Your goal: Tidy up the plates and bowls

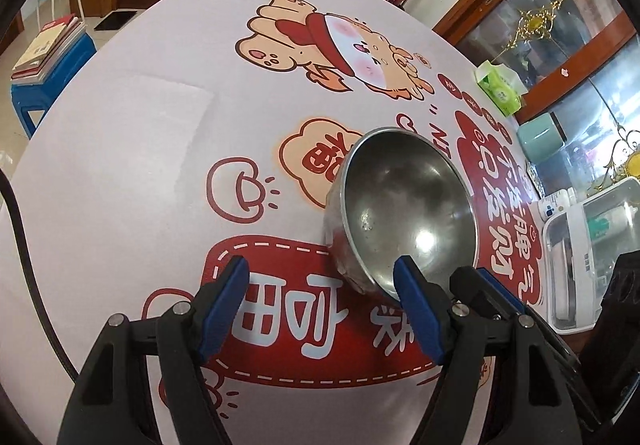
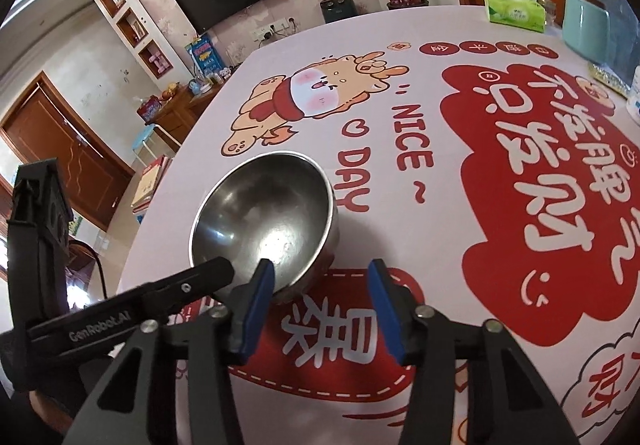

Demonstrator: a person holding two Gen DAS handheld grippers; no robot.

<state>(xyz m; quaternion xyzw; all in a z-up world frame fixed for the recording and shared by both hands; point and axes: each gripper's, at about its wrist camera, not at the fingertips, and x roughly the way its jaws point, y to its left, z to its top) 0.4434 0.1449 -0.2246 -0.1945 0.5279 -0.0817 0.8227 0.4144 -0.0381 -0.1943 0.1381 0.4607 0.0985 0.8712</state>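
A single empty steel bowl (image 1: pixel 400 197) (image 2: pixel 264 205) stands on the table's printed white and red cloth (image 1: pixel 140 165) (image 2: pixel 440 149). My left gripper (image 1: pixel 322 263) is open just left of the bowl. Its right blue pad (image 1: pixel 412 297) overlaps the bowl's near rim, and only cloth shows between its pads. My right gripper (image 2: pixel 320 265) is open just right of the bowl. Its left pad (image 2: pixel 258 297) sits at the near rim, with only cloth between the pads. Each view shows the other gripper's black finger (image 1: pixel 488 285) (image 2: pixel 192 277) at the same near rim.
A green tissue pack (image 1: pixel 500 89) (image 2: pixel 516 11) and a teal container (image 1: pixel 540 137) (image 2: pixel 588 29) stand at the table's far right edge. A clear white plastic box (image 1: pixel 588 245) sits to the right. A blue stool with books (image 1: pixel 48 61) stands beyond the left edge.
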